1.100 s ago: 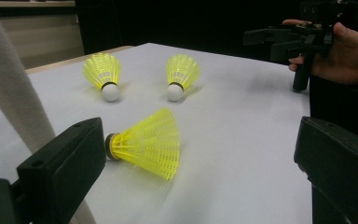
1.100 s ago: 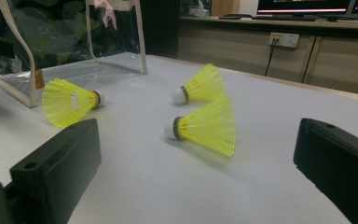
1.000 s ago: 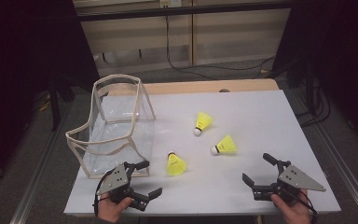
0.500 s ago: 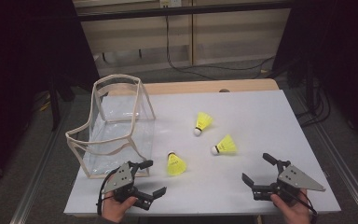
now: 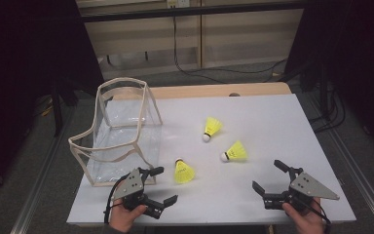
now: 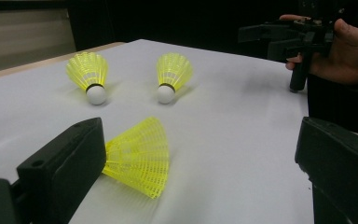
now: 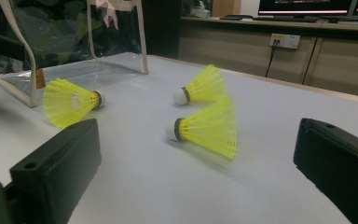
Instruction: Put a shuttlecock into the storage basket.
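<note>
Three yellow shuttlecocks lie on the white table (image 5: 272, 122). The nearest one (image 5: 183, 171) rests just right of my left gripper (image 5: 164, 186), which is open; in the left gripper view its skirt (image 6: 140, 156) sits beside the left jaw, not between the jaws. The other two (image 5: 213, 127) (image 5: 234, 152) lie toward the middle. My right gripper (image 5: 270, 176) stands open near the front right, with nothing in it. Through its jaws I see one shuttlecock close (image 7: 209, 128), one behind it (image 7: 200, 88) and one at the left (image 7: 70, 102).
A clear plastic bag with beige trim (image 5: 121, 129) stands open at the table's left, just behind my left hand (image 5: 126, 217). The table's front edge runs right under both hands. A wooden strip (image 5: 199, 91) borders the far side.
My left gripper has crept a little to the right, closer to the nearest shuttlecock. The right gripper and the shuttlecocks have stayed put.
</note>
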Action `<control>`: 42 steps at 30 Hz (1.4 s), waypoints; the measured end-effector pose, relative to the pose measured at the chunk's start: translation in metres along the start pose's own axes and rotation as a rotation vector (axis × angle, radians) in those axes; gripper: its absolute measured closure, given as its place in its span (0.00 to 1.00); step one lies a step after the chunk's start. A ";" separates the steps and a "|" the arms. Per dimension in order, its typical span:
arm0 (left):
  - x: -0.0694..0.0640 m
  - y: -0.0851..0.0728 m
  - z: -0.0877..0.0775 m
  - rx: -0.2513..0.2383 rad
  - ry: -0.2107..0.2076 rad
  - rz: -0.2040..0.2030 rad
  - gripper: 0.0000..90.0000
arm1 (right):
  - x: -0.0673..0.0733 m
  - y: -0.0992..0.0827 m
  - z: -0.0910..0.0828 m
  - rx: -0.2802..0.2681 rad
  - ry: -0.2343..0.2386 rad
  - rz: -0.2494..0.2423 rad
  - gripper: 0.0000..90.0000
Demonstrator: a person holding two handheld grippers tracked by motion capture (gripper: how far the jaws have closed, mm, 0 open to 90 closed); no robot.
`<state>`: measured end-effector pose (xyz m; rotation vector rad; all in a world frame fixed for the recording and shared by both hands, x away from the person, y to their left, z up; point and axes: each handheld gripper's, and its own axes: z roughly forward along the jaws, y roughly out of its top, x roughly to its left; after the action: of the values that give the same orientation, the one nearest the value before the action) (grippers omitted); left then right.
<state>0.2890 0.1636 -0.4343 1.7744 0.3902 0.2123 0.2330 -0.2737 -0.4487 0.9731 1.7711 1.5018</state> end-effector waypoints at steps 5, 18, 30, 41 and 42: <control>-0.001 0.001 0.003 0.004 0.001 -0.004 0.02 | 0.000 0.000 0.000 0.001 0.000 -0.001 0.01; -0.004 0.002 0.010 0.024 0.003 -0.001 0.02 | 0.000 0.000 0.000 0.001 0.001 -0.002 0.01; -0.006 0.004 0.019 0.051 0.020 0.005 0.02 | 0.000 0.000 0.001 0.002 0.002 -0.001 0.01; -0.008 0.006 0.031 0.083 0.046 -0.017 0.02 | 0.000 0.001 0.000 -0.001 0.003 0.000 0.01; -0.008 0.006 0.031 0.083 0.046 -0.017 0.02 | 0.000 0.001 0.000 -0.001 0.002 0.000 0.01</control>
<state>0.2933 0.1311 -0.4352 1.8497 0.4527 0.2286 0.2333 -0.2732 -0.4481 0.9713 1.7720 1.5043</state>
